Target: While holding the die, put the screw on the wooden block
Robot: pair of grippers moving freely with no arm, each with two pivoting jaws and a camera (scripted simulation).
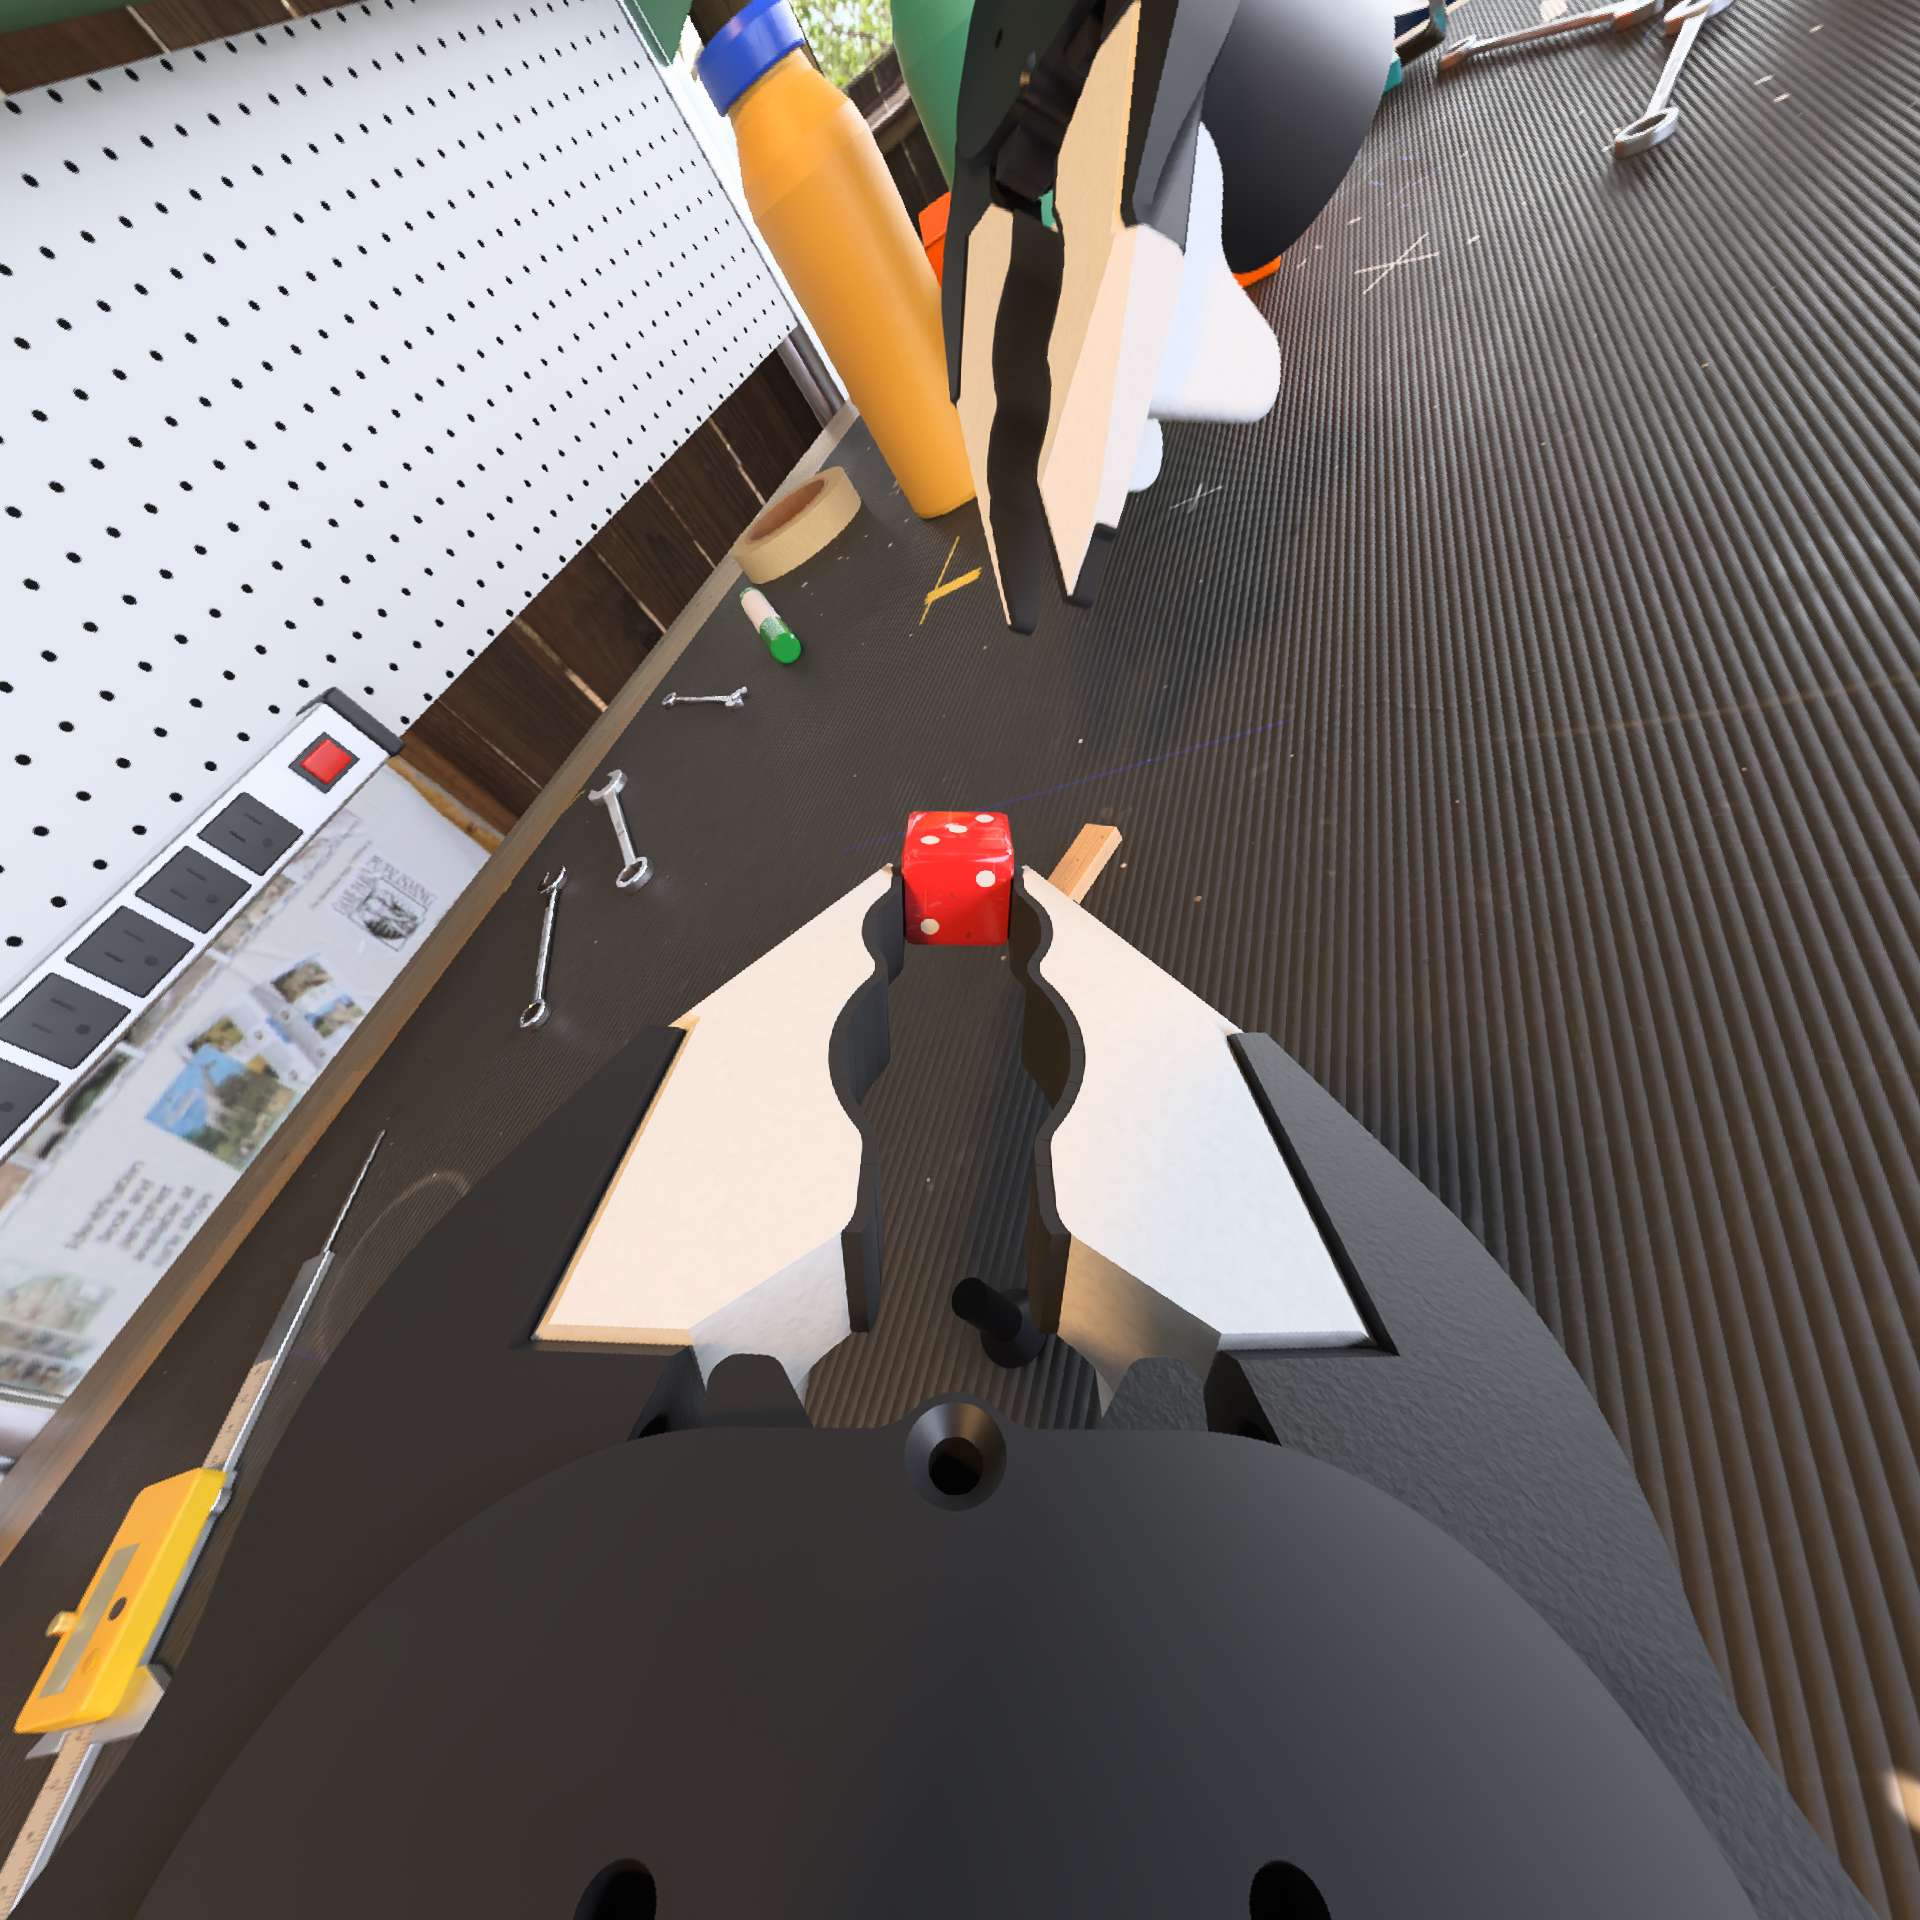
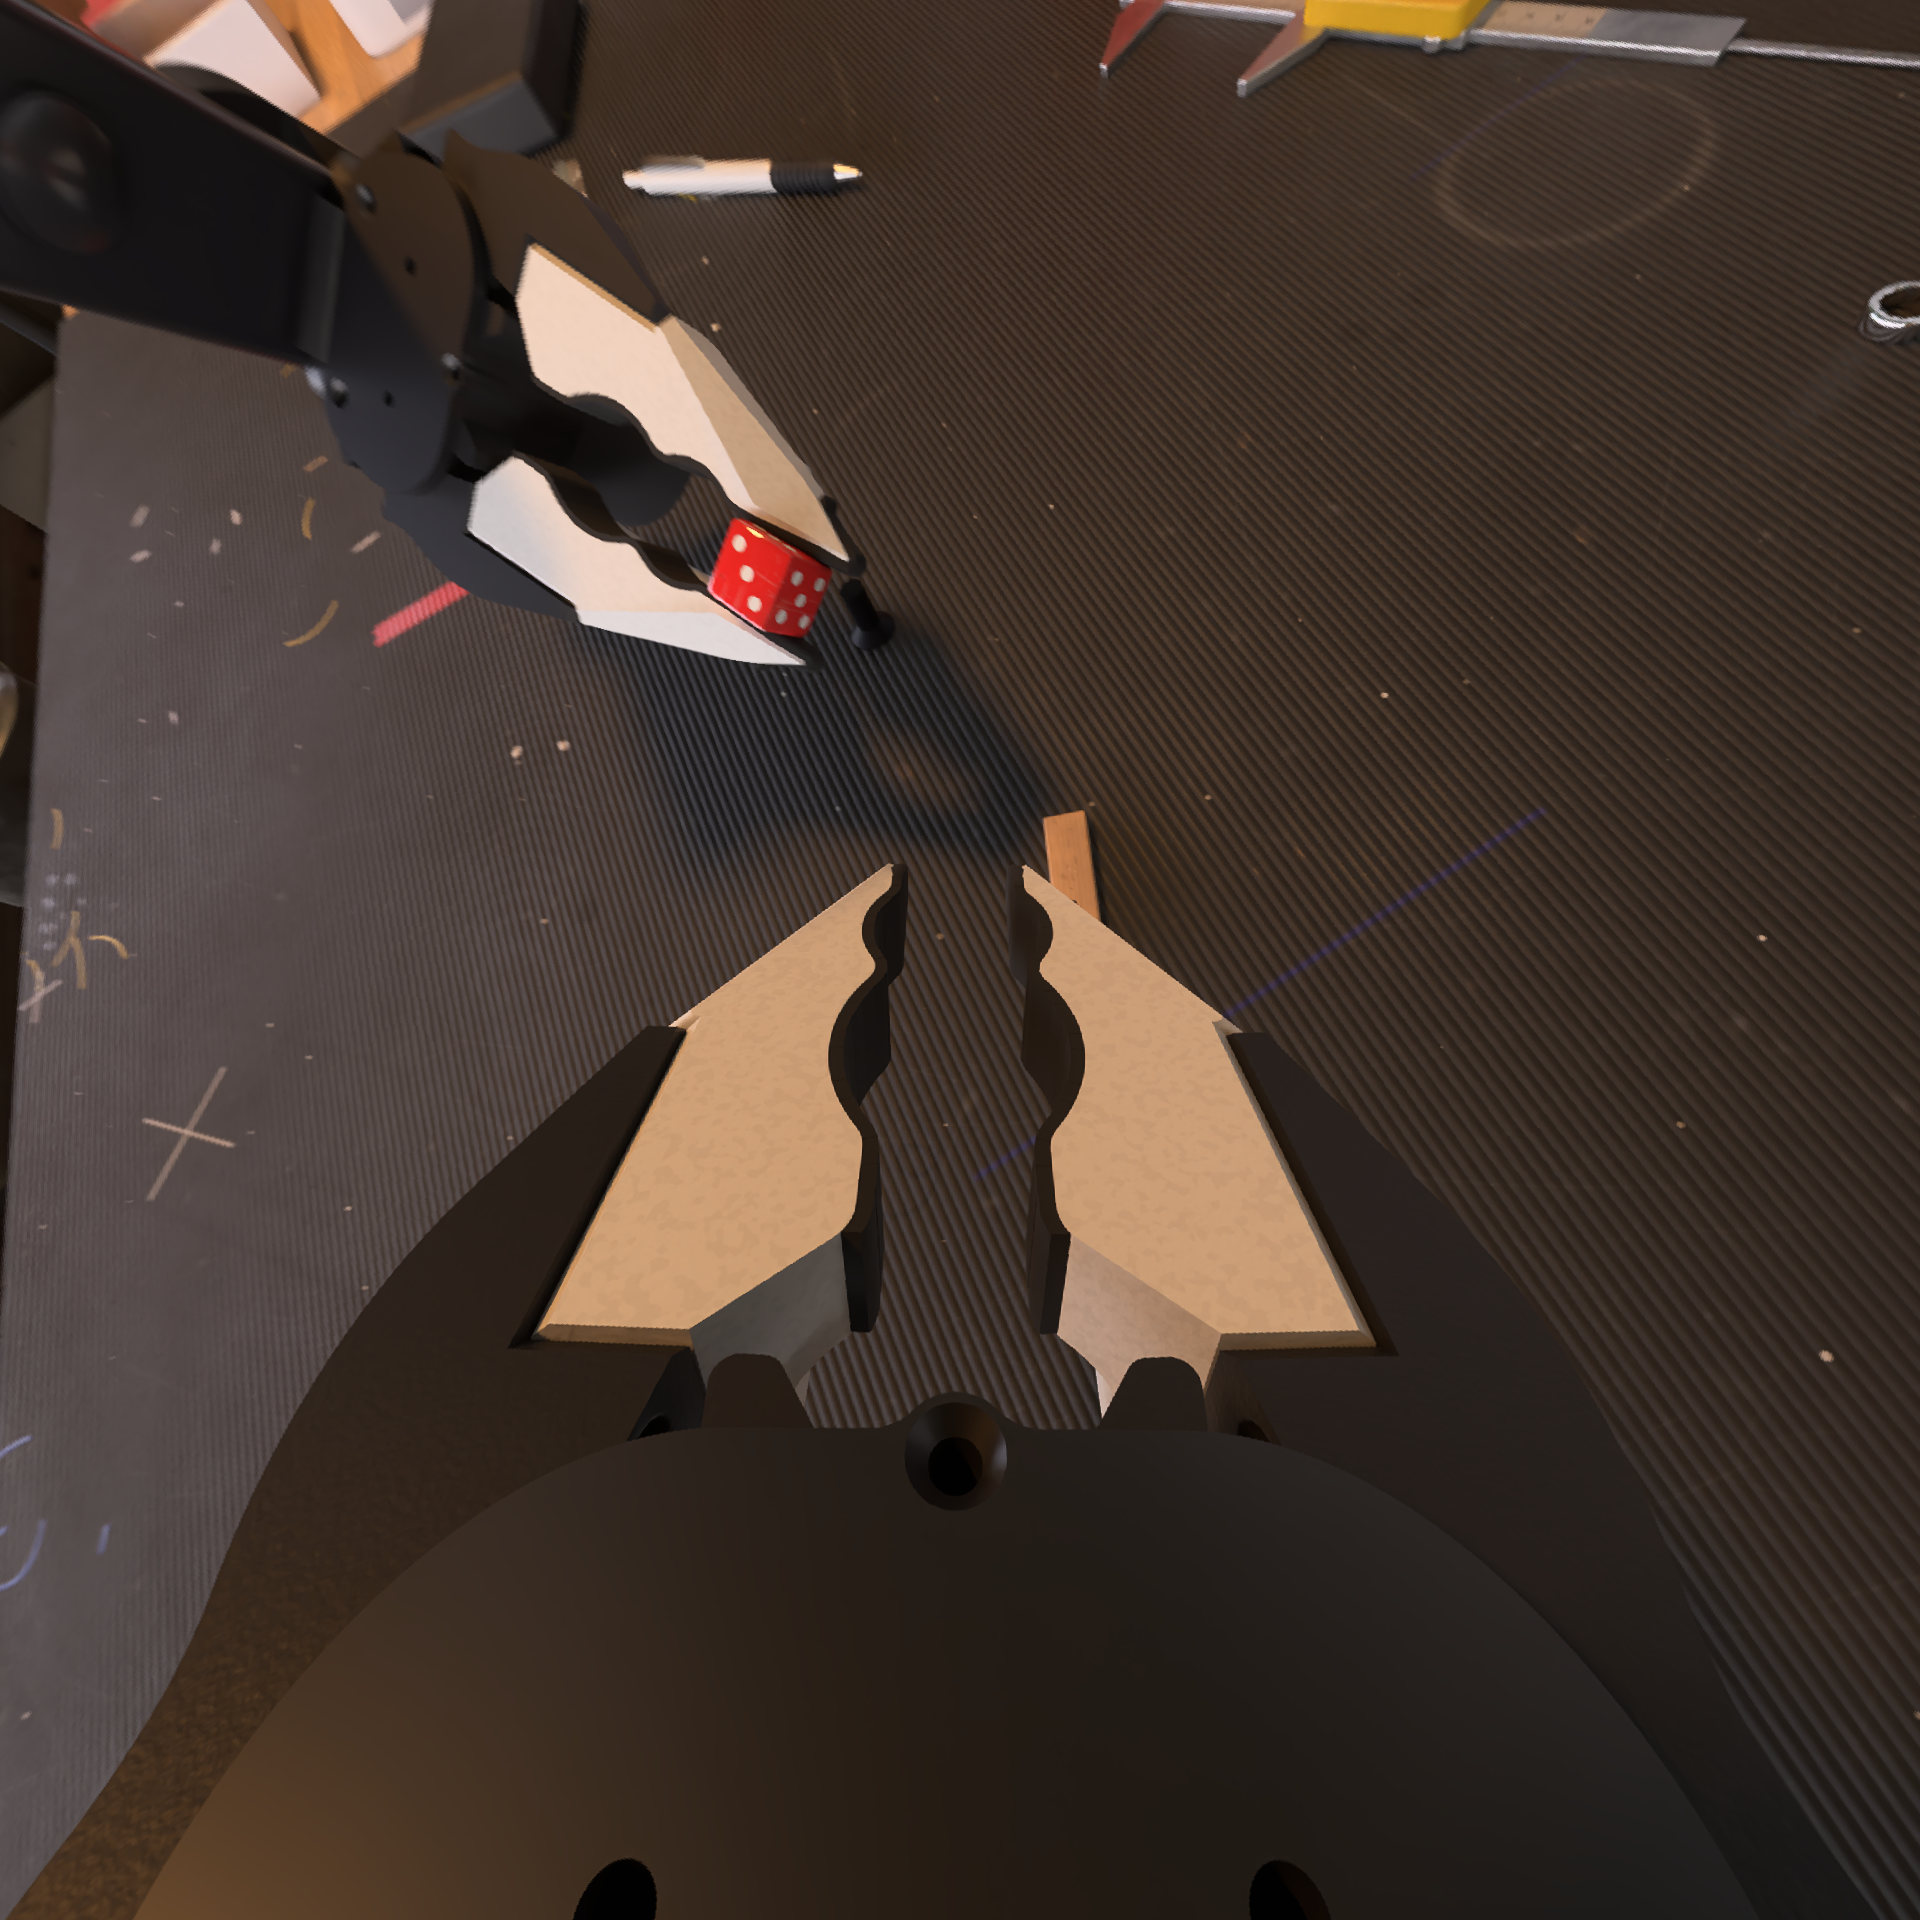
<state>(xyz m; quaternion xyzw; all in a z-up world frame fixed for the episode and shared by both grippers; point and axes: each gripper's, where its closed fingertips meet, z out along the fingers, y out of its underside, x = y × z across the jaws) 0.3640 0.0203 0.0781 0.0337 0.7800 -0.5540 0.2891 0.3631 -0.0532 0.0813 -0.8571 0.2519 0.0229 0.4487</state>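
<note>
**Die clamped in left claw, screw on the mat, right claw apart and empty**

In the left wrist view, the black screw (image 1: 995,1317) lay on the ribbed dark mat (image 1: 1558,831), seen low between the bases of the left claw's fingers. Further along, the left claw (image 1: 957,883) was clamped on the red die (image 1: 957,878), which sat right at its fingertips. Just beyond the right-hand tip, one end of the wooden block (image 1: 1088,857) showed (the rest was hidden by the finger). Farther off hung the right claw (image 1: 1049,608), tips pointing down, with an orange bottle (image 1: 842,281), a roll of tape (image 1: 798,523) and small wrenches (image 1: 621,831) by the pegboard (image 1: 364,364).

In the right wrist view, the right claw (image 2: 957,883) stood apart with nothing between its fingers; the wooden block (image 2: 1070,857) lay just past its right tip. Beyond, the left claw (image 2: 816,613) gripped the die (image 2: 769,577), the screw (image 2: 865,613) standing just beside it on the mat. A pen (image 2: 743,175) and a yellow caliper (image 2: 1392,21) lay farthest back.
</note>
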